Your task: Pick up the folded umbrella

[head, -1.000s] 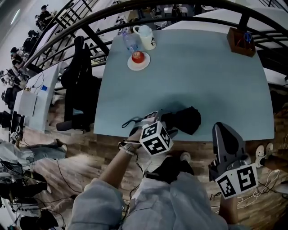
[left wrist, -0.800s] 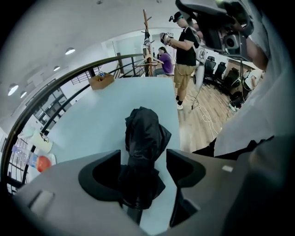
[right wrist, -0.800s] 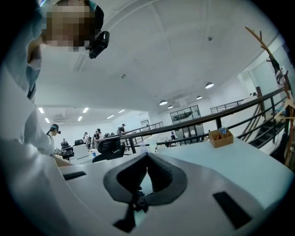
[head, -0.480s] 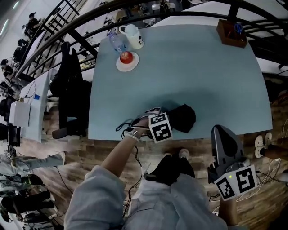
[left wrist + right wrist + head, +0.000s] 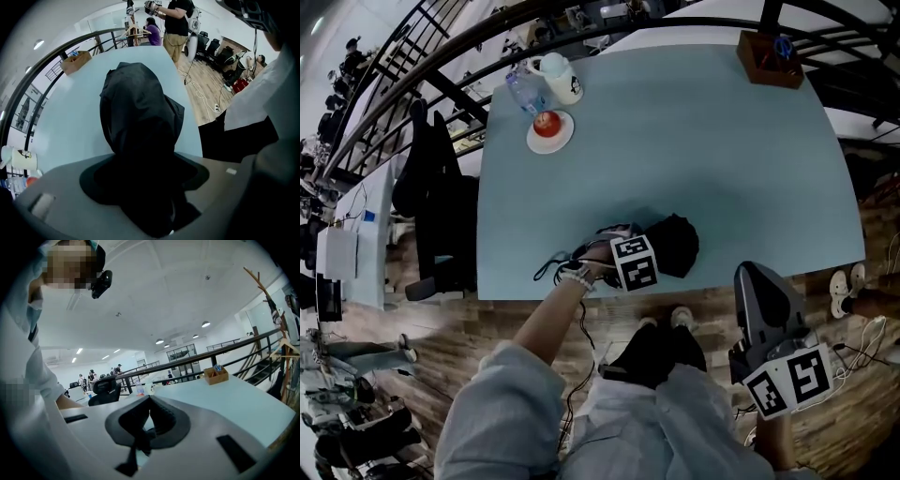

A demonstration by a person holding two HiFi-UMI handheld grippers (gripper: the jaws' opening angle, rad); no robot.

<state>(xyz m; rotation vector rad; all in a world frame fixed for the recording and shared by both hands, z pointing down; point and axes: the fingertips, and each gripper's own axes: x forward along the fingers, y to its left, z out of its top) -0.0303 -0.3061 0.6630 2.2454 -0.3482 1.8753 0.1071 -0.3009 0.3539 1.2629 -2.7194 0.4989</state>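
Note:
The folded umbrella (image 5: 677, 244) is a bundle of black fabric that lies near the front edge of the pale blue table (image 5: 722, 159). My left gripper (image 5: 652, 255) reaches onto it from the left, its marker cube above the umbrella's near end. In the left gripper view the black umbrella (image 5: 138, 112) fills the space between the jaws, and my left gripper (image 5: 145, 187) is shut on it. My right gripper (image 5: 757, 276) hangs off the table at the front right, below the edge. It is shut and holds nothing, as the right gripper view (image 5: 140, 437) shows.
At the table's far left stand a white plate with a red apple (image 5: 547, 127), a water bottle (image 5: 522, 91) and a white mug (image 5: 560, 77). A wooden box (image 5: 766, 58) sits at the far right corner. A black chair (image 5: 431, 187) stands left of the table.
My left gripper has moved forward from the table's front edge onto the umbrella's near end. The right gripper has stayed low at the right.

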